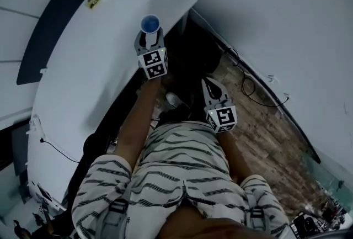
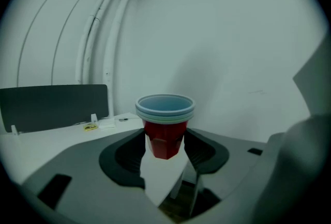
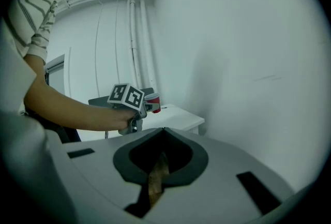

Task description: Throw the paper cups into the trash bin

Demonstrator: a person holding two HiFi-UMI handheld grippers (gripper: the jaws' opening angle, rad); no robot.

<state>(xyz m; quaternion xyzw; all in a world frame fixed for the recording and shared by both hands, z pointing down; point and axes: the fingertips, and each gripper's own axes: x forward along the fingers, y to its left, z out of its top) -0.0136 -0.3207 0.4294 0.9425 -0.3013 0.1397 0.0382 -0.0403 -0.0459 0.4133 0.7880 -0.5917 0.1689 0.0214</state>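
Cup stack sitting upright, rim up, dead centre between jaws of left claw. I'm gripping it wide, hovering over table. Right claw hanging pinched, empty, well apart. Not spotting bin anywhere.

No words, brands or numbers are showing legibly anywhere. The cube on the left tongs and the cube on the right tongs are carrying only black-and-white square marker patterns. A yellow tag lying at the far left of the table is showing too small to read.
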